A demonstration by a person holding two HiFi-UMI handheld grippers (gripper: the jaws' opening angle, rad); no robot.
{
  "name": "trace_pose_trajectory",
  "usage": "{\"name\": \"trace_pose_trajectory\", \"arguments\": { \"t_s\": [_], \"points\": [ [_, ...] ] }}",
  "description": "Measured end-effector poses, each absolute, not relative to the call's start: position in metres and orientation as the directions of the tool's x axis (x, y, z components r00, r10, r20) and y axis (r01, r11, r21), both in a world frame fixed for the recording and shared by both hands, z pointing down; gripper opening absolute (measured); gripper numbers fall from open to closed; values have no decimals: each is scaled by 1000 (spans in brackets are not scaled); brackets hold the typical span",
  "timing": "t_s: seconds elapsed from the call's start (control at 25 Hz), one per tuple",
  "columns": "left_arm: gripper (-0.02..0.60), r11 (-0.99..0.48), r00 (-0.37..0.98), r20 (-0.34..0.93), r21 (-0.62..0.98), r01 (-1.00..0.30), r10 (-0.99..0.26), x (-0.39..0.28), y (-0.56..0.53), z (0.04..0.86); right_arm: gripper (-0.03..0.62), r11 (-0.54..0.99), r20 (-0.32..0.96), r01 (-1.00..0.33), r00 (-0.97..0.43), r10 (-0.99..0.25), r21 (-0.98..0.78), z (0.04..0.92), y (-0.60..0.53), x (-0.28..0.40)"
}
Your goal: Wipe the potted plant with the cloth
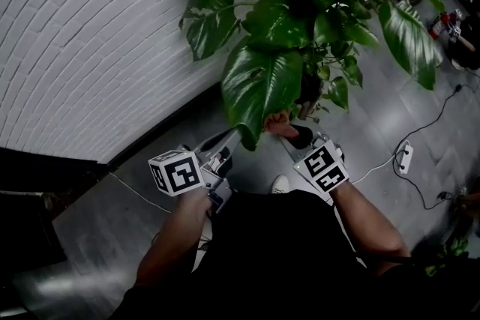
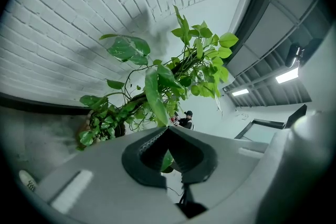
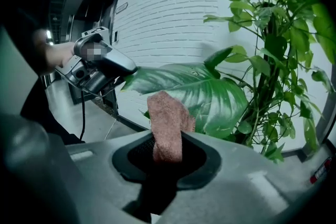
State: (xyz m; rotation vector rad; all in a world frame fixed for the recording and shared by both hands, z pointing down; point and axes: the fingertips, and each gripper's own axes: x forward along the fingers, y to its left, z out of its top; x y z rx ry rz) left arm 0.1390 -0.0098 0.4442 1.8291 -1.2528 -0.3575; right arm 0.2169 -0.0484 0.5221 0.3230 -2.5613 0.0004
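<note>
The potted plant (image 1: 315, 4) rises beside a white brick wall, with one large green leaf (image 1: 259, 86) hanging toward me. My left gripper (image 1: 229, 140) is shut on that leaf's tip; in the left gripper view the tip (image 2: 167, 159) shows green between the closed jaws (image 2: 168, 131). The right gripper view shows the left gripper (image 3: 113, 68) holding the leaf (image 3: 199, 89) stretched out. My right gripper (image 1: 291, 134) is shut on a pink cloth (image 1: 277, 122), which stands up from its jaws (image 3: 167, 139) just in front of the leaf's face; whether the cloth (image 3: 168, 118) touches it I cannot tell.
The white brick wall (image 1: 82, 34) runs along the left. A power strip (image 1: 403, 156) and cables lie on the grey floor at right. A red item (image 1: 442, 25) sits at the far right. The plant's pot (image 2: 102, 128) stands low left. A person (image 2: 185, 120) stands far off.
</note>
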Motion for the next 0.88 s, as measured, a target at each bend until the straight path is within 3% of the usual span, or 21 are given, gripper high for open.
{"name": "trace_pose_trajectory", "arguments": {
  "t_s": [0.48,0.68,0.88],
  "points": [
    [17,-146,483,218,779,-609,-848,151,-6,445,71,989,550,-148,-824,-136,24,530,14,211],
    [26,-247,530,191,722,-646,-826,155,-8,436,71,973,543,-225,-824,-161,-54,521,15,215],
    [67,-350,595,181,663,-662,-783,149,-7,422,71,931,548,-363,-787,-284,-38,511,1,221]
  ]
}}
